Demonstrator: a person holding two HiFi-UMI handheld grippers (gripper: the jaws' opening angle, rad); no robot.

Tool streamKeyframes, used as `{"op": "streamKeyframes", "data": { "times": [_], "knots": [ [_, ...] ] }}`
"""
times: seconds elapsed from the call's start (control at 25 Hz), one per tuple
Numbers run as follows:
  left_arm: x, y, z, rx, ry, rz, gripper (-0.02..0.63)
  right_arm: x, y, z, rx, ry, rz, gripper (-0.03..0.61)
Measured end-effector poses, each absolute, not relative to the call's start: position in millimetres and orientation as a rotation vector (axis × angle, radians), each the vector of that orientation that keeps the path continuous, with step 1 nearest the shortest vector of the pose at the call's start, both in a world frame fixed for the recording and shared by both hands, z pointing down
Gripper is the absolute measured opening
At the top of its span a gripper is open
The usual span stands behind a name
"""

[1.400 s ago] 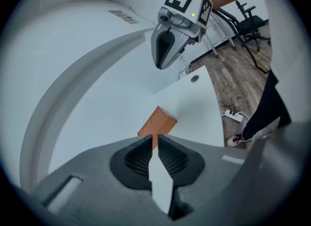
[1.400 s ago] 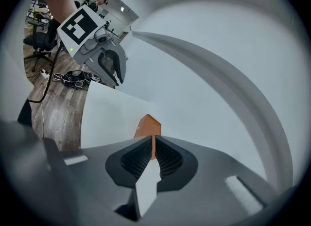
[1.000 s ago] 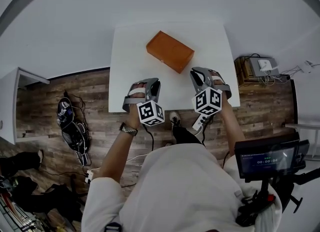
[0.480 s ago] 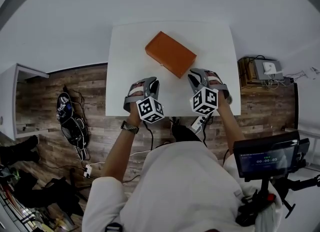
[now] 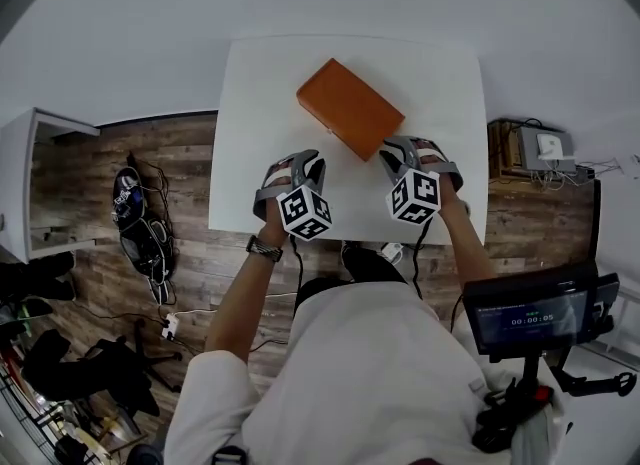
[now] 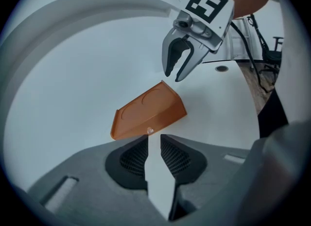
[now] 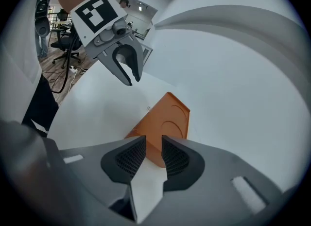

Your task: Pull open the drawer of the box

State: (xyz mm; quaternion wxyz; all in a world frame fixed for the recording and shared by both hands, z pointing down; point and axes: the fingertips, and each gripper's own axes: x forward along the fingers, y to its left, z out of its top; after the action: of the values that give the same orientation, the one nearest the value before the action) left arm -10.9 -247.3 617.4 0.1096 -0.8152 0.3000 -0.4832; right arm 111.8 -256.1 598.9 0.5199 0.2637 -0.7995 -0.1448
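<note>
An orange box (image 5: 350,108) lies slantwise on the white table (image 5: 260,83), its drawer closed. A small pale knob (image 6: 149,130) shows on its near side in the left gripper view. My left gripper (image 5: 311,164) is near the box's near-left side, its jaws just opened wider, nothing between them (image 6: 154,137). My right gripper (image 5: 391,154) is at the box's near-right corner, its jaws also just opened wider. The box (image 7: 167,120) shows just beyond them (image 7: 153,138), not gripped. Each gripper view shows the other gripper: the right gripper (image 6: 181,67), the left gripper (image 7: 127,70).
The table's near edge (image 5: 330,233) runs under my wrists. Wooden floor with cables and bags (image 5: 140,243) lies to the left, a low stand with devices (image 5: 535,143) to the right, and a screen (image 5: 525,318) at the lower right.
Both grippers have moved forward and down over the table, closer to the orange box. The box has not moved on the table.
</note>
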Motion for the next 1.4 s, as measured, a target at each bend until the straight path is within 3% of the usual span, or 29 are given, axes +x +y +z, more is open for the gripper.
{"op": "streamKeyframes", "data": {
  "times": [1.4],
  "knots": [
    [0.5, -286.4, 677.1, -2.558, 0.826, -1.489, 0.089, 95.6, -248.7, 621.5, 0.178, -1.966, -0.455, 0.100]
  ]
}}
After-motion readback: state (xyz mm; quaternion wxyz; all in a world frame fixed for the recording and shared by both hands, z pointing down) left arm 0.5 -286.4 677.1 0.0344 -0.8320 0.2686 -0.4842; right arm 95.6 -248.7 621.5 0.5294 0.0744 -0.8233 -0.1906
